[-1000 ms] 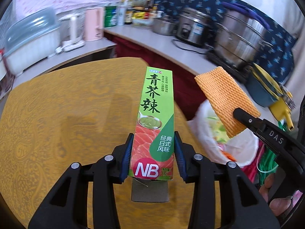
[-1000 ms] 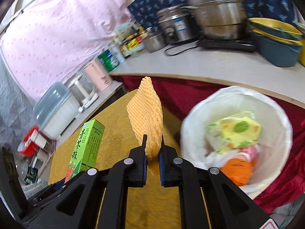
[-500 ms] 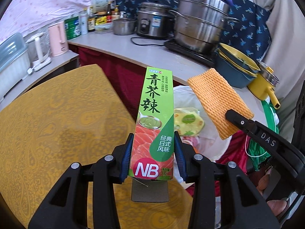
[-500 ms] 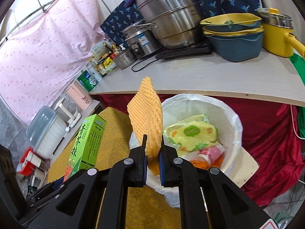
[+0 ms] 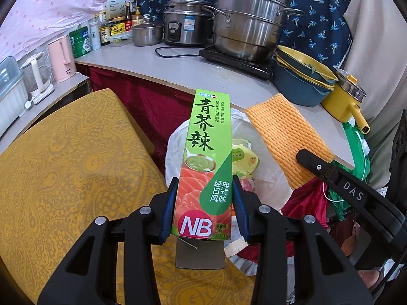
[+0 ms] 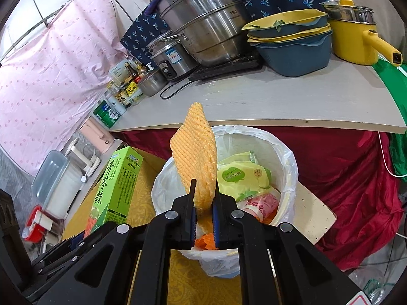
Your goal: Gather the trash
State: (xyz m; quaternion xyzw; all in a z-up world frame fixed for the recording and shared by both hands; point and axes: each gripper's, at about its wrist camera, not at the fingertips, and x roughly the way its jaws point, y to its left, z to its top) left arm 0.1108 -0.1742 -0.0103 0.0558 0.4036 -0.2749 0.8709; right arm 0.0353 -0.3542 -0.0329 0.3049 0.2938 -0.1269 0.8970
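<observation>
My left gripper (image 5: 204,203) is shut on a green wasabi box (image 5: 207,162) and holds it upright over the table's far edge, in front of the trash bin (image 5: 175,147). My right gripper (image 6: 204,203) is shut on an orange foam net sleeve (image 6: 197,157) and holds it above the white-lined trash bin (image 6: 287,152). The bin holds a yellow-green packet (image 6: 239,175) and other wrappers. The box also shows at the left in the right wrist view (image 6: 117,183), and the sleeve at the right in the left wrist view (image 5: 287,137).
A yellow patterned table (image 5: 63,165) lies below and to the left. Behind the bin runs a grey counter (image 6: 267,99) over a red cloth, with steel pots (image 5: 249,20), stacked bowls (image 6: 292,43), a yellow pot (image 6: 356,38) and bottles.
Both grippers have moved right off the table toward the bin with their loads. The bin now sits directly under and ahead of the sleeve and box.
</observation>
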